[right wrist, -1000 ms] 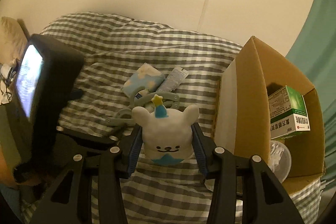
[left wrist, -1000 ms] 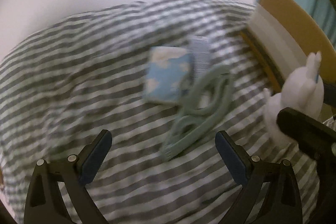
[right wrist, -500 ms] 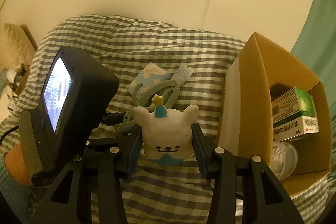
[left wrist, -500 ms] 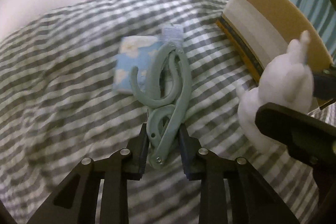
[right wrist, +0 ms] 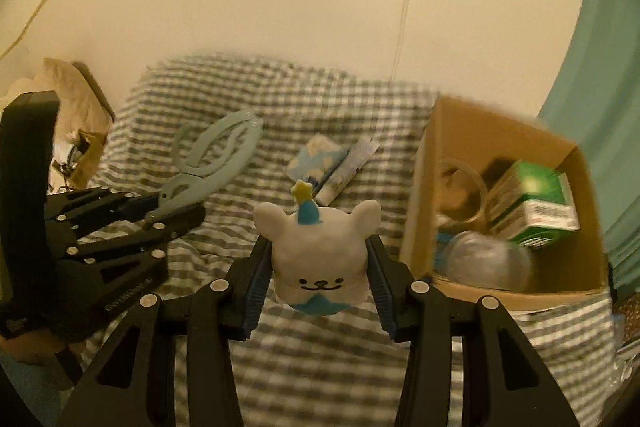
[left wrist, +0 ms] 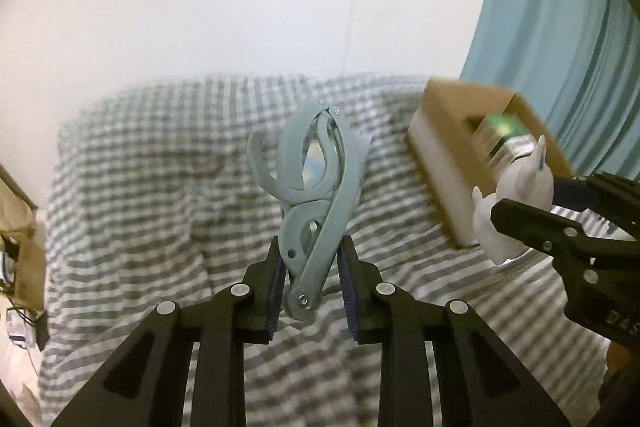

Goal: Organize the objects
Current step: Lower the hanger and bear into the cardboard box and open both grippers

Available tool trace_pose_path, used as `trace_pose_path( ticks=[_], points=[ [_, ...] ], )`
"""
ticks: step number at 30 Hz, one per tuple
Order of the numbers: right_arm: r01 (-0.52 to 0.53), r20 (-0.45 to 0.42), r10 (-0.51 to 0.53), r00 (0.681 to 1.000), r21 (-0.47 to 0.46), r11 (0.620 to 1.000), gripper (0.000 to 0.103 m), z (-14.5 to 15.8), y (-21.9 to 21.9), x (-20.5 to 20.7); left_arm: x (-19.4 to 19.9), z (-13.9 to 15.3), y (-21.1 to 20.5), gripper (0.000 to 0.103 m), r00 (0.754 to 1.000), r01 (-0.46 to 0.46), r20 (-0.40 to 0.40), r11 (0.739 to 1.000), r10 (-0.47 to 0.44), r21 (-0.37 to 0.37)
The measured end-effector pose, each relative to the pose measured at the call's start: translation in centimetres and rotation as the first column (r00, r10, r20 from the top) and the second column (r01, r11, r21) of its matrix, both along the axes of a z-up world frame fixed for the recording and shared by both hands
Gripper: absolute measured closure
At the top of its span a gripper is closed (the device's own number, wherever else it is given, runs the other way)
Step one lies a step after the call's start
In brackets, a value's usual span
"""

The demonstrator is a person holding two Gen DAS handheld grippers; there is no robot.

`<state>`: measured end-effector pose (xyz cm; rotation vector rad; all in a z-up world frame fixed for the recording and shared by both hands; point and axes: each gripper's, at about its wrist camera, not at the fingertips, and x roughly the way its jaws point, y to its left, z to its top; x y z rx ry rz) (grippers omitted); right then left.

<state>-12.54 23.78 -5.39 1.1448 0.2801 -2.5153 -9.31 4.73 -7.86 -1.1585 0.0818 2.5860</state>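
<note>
My left gripper (left wrist: 312,283) is shut on a folded grey-green plastic hanger (left wrist: 316,187) and holds it up above the checked bed cover; the hanger also shows at the left of the right wrist view (right wrist: 212,163). My right gripper (right wrist: 318,279) is shut on a white bear toy (right wrist: 318,251) with a blue hat and yellow star, held above the bed left of an open cardboard box (right wrist: 472,131). The toy shows at the right of the left wrist view (left wrist: 516,203), in front of the box (left wrist: 448,131).
The box holds a green-and-white carton (right wrist: 532,203), a clear round container (right wrist: 484,259) and a tape roll (right wrist: 460,187). A blue cloud-print pack (right wrist: 316,159) and a white tube (right wrist: 348,171) lie on the bed (right wrist: 280,355). A teal curtain (left wrist: 568,59) hangs right.
My left gripper closed on the hanger and lifted it off the bed. My right gripper kept the bear toy and rose, nearer the box.
</note>
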Motion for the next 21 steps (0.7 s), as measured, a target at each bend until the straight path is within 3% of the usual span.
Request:
trace_pose_path(
  ticks=[7, 11, 16, 21],
  points=[
    [0.006, -0.155, 0.002, 0.988, 0.054, 0.998, 0.058, 7.5, 3.2, 3.4, 3.8, 8.5, 3.4, 0.077, 0.99, 0.048, -0.137, 0.999, -0.046, 0.011],
    [0.025, -0.246, -0.004, 0.969, 0.085, 0.996, 0.058, 11.8, 6.0, 4.1, 4.5, 11.7, 6.5, 0.077, 0.981, 0.091, -0.178, 0.995, -0.081, 0.044],
    [0.06, -0.295, -0.04, 0.955, 0.06, 0.996, 0.058, 14.5, 9.8, 2.9, 3.6, 13.6, 11.6, 0.077, 0.969, 0.149, -0.203, 0.988, -0.138, 0.04],
    [0.092, -0.281, -0.089, 0.956, -0.002, 0.996, 0.058, 14.4, 13.9, 0.3, 1.2, 13.4, 16.6, 0.077, 0.968, 0.183, -0.183, 0.982, -0.171, 0.052]
  ],
)
